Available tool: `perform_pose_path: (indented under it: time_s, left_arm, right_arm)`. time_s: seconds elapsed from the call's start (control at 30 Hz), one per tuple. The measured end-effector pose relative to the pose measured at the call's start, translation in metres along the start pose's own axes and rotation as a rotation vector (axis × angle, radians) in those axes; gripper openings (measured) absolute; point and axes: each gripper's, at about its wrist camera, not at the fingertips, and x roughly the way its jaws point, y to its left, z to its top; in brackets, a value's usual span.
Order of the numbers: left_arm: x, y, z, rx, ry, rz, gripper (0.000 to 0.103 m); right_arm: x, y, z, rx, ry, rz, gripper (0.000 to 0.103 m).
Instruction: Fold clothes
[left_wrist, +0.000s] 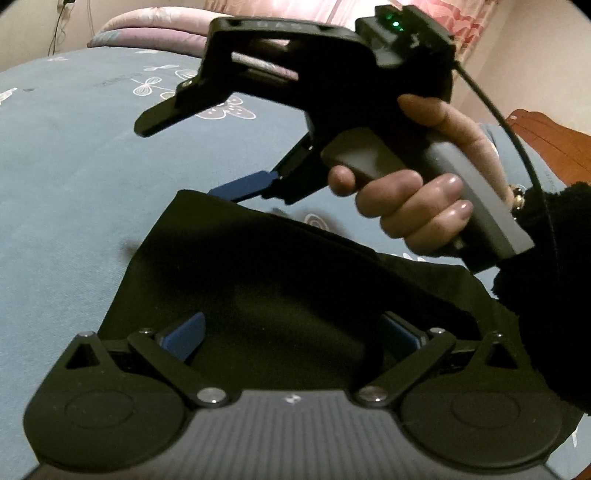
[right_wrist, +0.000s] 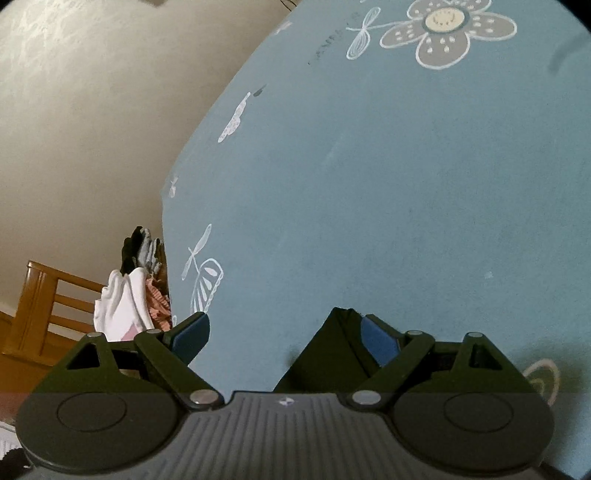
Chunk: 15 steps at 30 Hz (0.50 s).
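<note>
A black garment (left_wrist: 280, 280) lies flat on the blue flowered bedsheet (left_wrist: 55, 166). My left gripper (left_wrist: 291, 334) hovers over its near part, blue pads (left_wrist: 188, 336) spread wide, nothing pinched. A hand (left_wrist: 413, 199) holds my right gripper (left_wrist: 177, 158) above the garment's far corner, with its lower blue finger (left_wrist: 243, 186) just at the cloth's edge. In the right wrist view that gripper (right_wrist: 286, 332) is open. A corner of the black garment (right_wrist: 325, 354) sits between the fingers, against the right pad (right_wrist: 380, 343); the left pad is apart from it.
The bedsheet (right_wrist: 406, 184) stretches ahead of the right gripper. A pile of clothes (right_wrist: 129, 302) and a wooden frame (right_wrist: 40, 306) stand past the bed's left edge. A pink quilt (left_wrist: 155, 26) lies at the far end. A dark fuzzy sleeve (left_wrist: 554, 295) fills the right.
</note>
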Motion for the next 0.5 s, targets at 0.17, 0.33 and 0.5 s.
perform_pose_path:
  time_s: [0.17,0.33,0.5]
  left_arm:
    - [0.000,0.000,-0.001,0.003,-0.004,0.001,0.100]
    - [-0.001,-0.002,-0.003,0.015,-0.008,0.008,0.101]
    - [-0.003,-0.001,-0.005,0.015,-0.010,0.006,0.101]
  right_arm:
    - [0.007,0.004,0.003,-0.016,0.021,0.025,0.093]
    - [0.015,-0.001,0.008,0.009,0.010,0.046,0.095]
    - [0.005,-0.002,0.009,0.017,-0.048,0.078,0.095]
